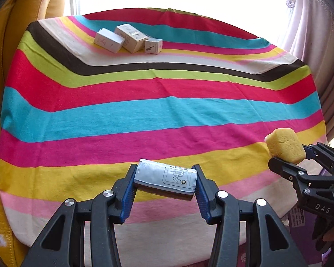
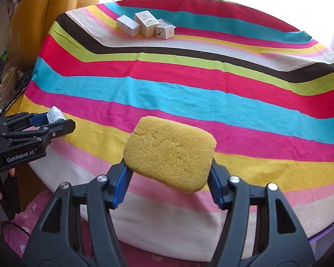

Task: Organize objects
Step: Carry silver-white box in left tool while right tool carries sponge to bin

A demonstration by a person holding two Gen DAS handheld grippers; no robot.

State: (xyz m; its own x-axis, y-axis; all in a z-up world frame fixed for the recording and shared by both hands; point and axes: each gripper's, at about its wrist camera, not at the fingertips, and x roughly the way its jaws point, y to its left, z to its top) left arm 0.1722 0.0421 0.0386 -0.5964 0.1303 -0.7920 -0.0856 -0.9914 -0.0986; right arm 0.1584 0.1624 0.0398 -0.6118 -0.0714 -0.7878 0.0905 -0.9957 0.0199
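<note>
A striped cloth (image 1: 158, 111) covers the bench, a yellow leather seat (image 1: 4, 51) beside it and a bright curtained window beyond; three small boxes (image 1: 128, 37) sit at the far edge; left tongs (image 1: 165, 183) clench a silver packet (image 1: 167, 178); right tongs (image 2: 169, 173) clench a yellow sponge (image 2: 170, 153), both above the near edge.

A round table is covered by a striped cotton cloth (image 1: 158, 111) in red, turquoise, pink, yellow, lime, brown and cream bands. A mustard-yellow leather seat (image 2: 55, 6) is seen beside it at the left. Pale lilac curtains (image 1: 311, 22) are hung at the right, and the window behind is washed out by daylight.
</note>
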